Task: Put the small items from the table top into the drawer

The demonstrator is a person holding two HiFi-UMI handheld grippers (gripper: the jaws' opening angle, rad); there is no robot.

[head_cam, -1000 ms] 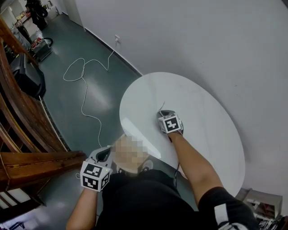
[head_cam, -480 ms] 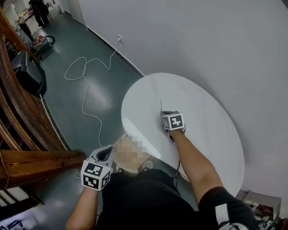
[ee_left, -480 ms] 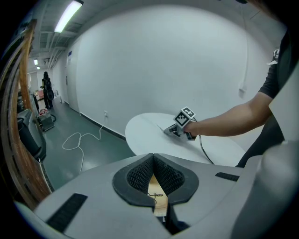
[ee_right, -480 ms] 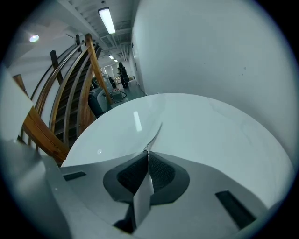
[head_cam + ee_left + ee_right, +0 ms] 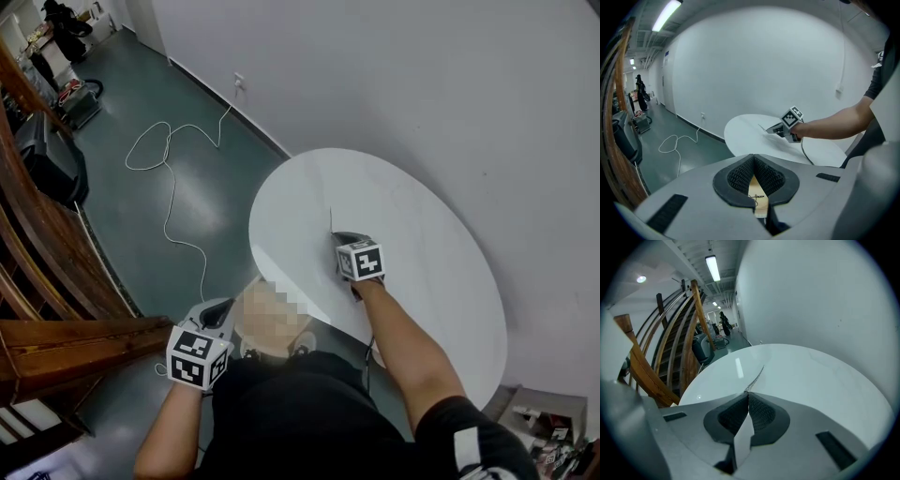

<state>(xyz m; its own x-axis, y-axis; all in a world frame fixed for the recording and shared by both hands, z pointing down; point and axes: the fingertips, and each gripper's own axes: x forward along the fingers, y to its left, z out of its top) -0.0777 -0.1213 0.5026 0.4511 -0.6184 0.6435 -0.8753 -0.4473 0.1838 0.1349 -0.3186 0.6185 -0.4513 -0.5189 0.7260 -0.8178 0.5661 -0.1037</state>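
The right gripper [image 5: 747,394] has its fingers clamped on a thin strip [image 5: 757,376] just above the white counter [image 5: 811,380]; the left gripper [image 5: 753,158] has its fingers together. Pinched only at its end, the strip may slip out while carried.

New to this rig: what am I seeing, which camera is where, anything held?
No robot: a person holds a two-jaw gripper in each hand. The wide shot comes from a head camera looking down; the other two ride on the grippers, looking along their jaws. The right gripper is over the round white table, jaws shut on a thin strip. The left gripper is off the table, jaws shut on a small tan piece. Nothing else shows on the table.
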